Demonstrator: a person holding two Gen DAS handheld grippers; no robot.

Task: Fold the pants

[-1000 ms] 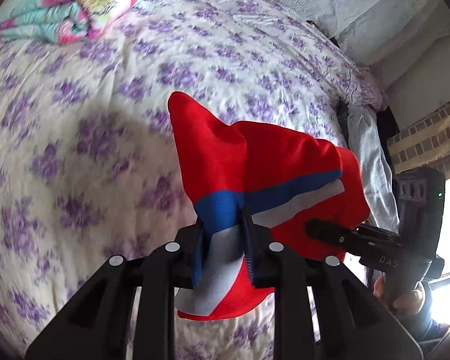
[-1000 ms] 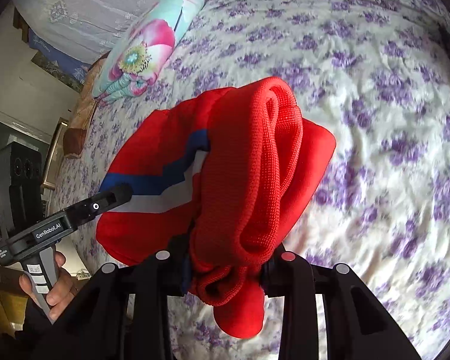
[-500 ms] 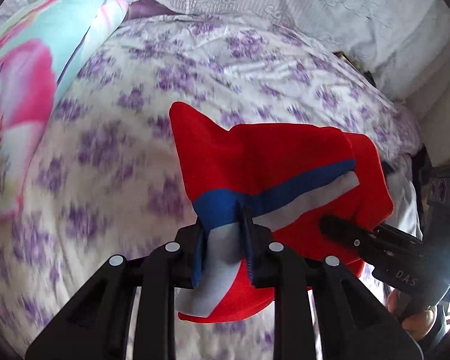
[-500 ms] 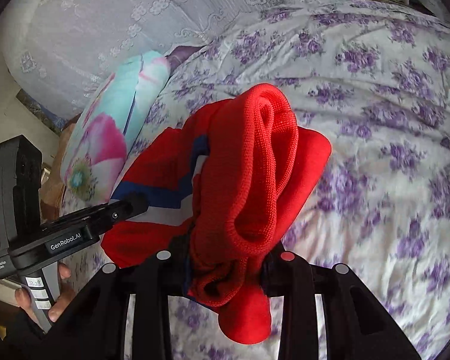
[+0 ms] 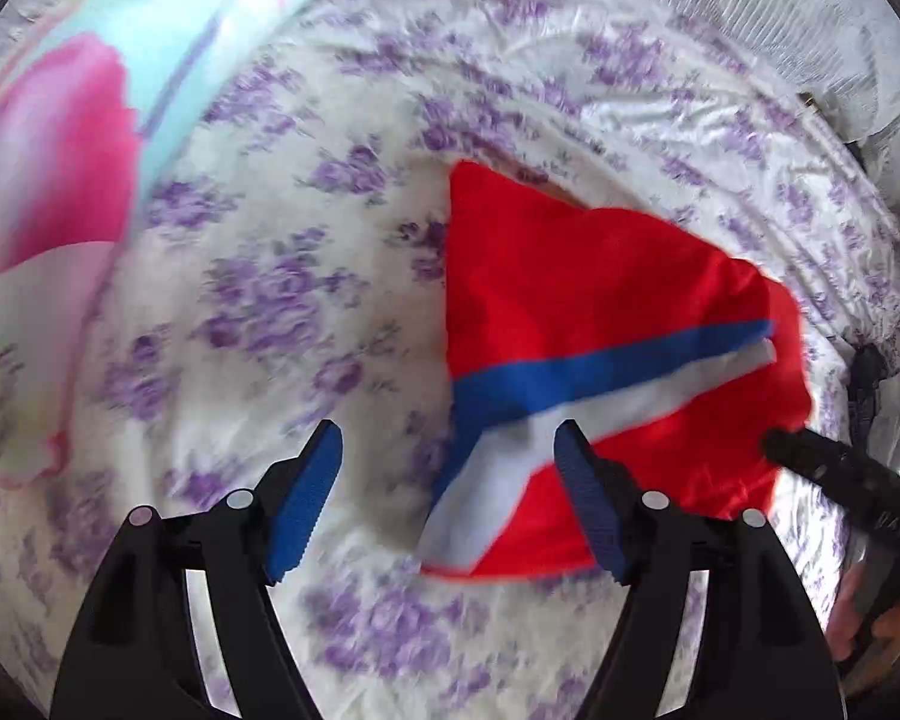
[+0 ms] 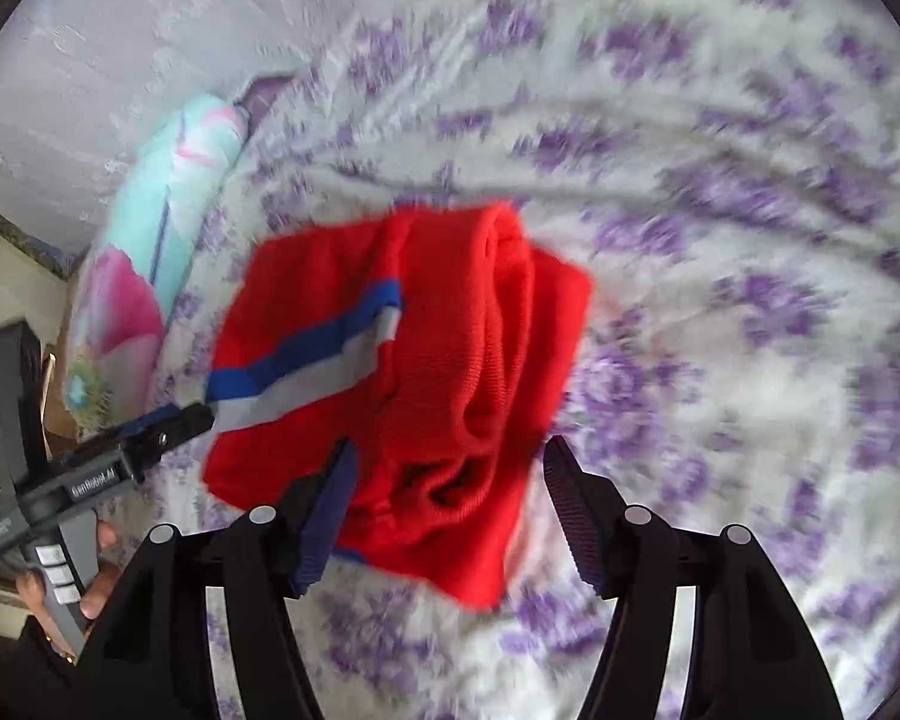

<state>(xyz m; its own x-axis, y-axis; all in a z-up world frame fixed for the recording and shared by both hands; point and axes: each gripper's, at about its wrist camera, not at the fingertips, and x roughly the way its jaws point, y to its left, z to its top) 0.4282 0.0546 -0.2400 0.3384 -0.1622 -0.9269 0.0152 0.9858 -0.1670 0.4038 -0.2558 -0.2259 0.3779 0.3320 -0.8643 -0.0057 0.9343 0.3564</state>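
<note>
The folded red knit pants with a blue and white stripe (image 5: 600, 300) lie on the bed's white bedspread with purple flowers (image 5: 270, 300). The left gripper (image 5: 447, 468) and right gripper (image 6: 444, 480) both have their jaws spread apart, holding nothing. A floral pillow (image 6: 150, 276) lies beside the pants.

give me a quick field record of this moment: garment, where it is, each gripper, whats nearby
garment: red pants with blue and white stripe, folded into a compact bundle
surface: bedspread with purple flowers; pants look to be lying on it
left gripper: open, jaws spread, nothing held
right gripper: open, jaws spread, nothing held
nearby: floral pillow in pink and turquoise, to the left of the pants
image quality: motion blur in both views
</note>
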